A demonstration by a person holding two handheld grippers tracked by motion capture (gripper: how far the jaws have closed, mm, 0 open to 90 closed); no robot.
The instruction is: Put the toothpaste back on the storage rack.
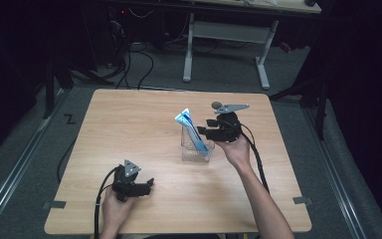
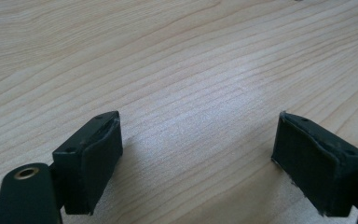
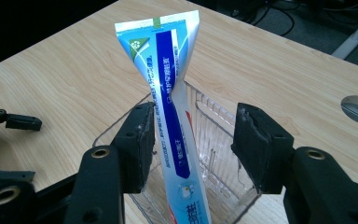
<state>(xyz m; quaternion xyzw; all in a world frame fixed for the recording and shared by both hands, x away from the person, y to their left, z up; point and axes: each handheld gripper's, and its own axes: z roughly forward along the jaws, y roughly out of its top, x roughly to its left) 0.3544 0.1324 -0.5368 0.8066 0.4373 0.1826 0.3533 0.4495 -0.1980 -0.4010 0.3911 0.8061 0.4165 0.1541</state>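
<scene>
toothpaste tube betw right gripper jaws, untouched

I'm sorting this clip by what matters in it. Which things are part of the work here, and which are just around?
In the job:
toothpaste tube, standing tilted in the clear holder
right gripper, open around the tube

Just around:
left gripper, open over bare table
white desk frame behind
floor cables
</scene>
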